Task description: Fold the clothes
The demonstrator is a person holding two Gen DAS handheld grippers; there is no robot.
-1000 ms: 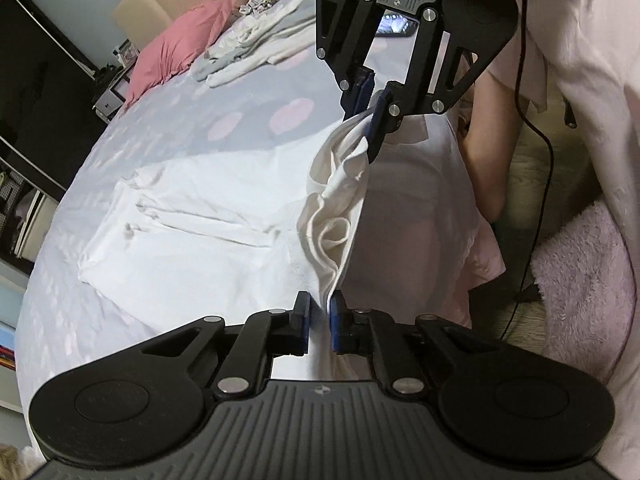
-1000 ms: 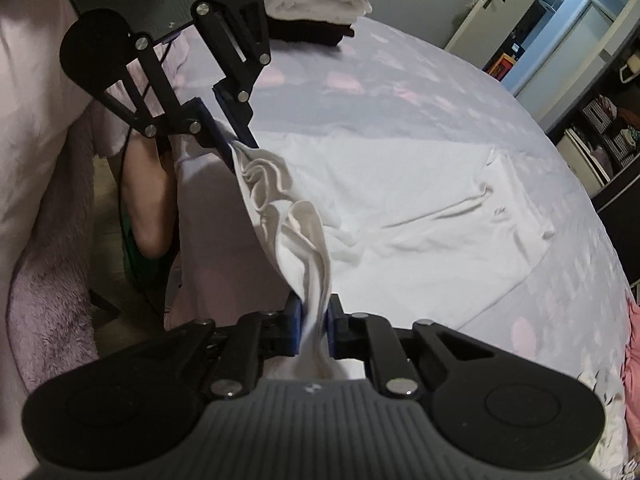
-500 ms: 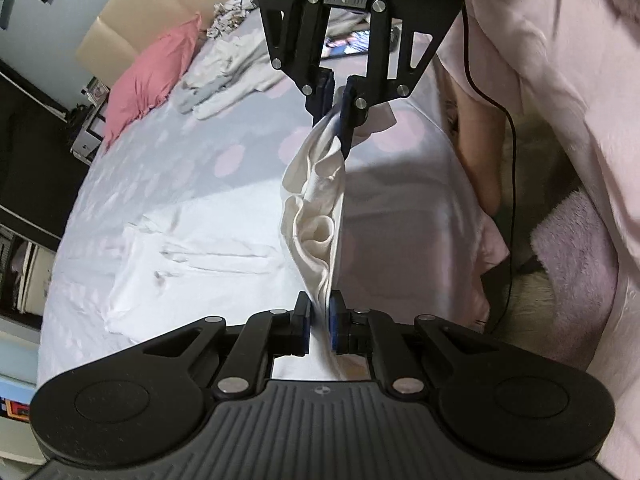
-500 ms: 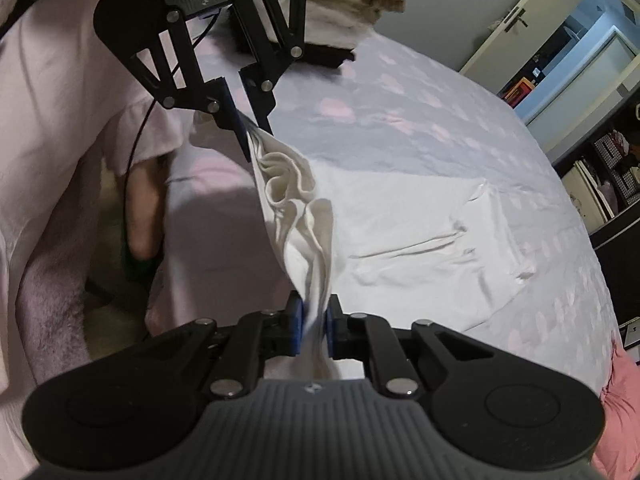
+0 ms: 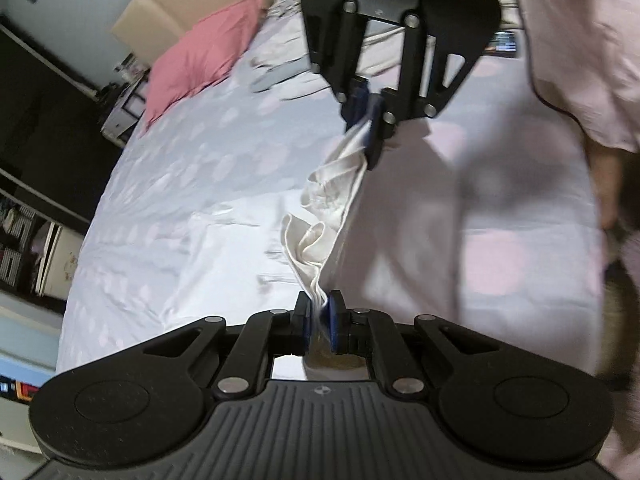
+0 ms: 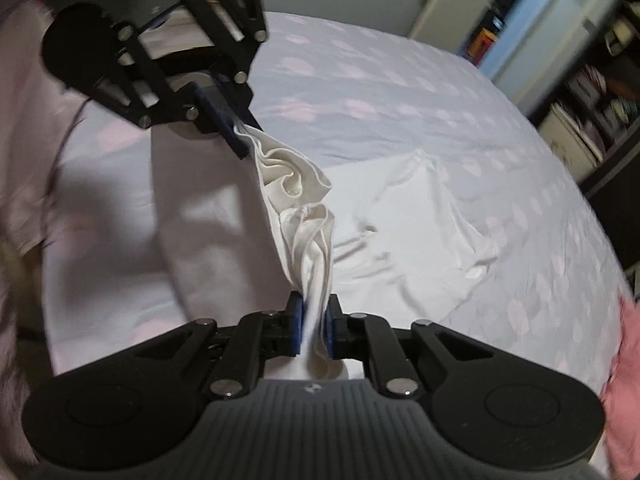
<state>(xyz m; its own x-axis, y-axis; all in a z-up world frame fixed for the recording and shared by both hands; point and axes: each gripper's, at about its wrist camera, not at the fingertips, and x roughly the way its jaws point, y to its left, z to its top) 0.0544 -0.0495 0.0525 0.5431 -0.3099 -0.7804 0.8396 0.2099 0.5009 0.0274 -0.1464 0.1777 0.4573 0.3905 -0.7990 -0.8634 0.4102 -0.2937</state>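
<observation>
The left tongs (image 5: 319, 318) are clamped on one bunched end of a white garment (image 5: 328, 216), and the right tongs (image 6: 313, 330) are clamped on its other end. Between the two, the soft, thin cloth hangs in loose rumpled folds above the bed (image 5: 192, 152), while the rest of it lies spread and creased on the sheet. The sheet is pale lilac with faint pink blotches. A pink pillow (image 5: 200, 56) lies near the padded beige headboard (image 5: 168, 12), and a few pale clothes (image 5: 280, 68) lie heaped beside it, too blurred to tell apart. A person's pink sleeve (image 5: 580, 60) is cut off at the edge of the left view. Both views are smeared by motion blur. Shelves (image 6: 592, 96) beyond the bed hold things too small to make out.
</observation>
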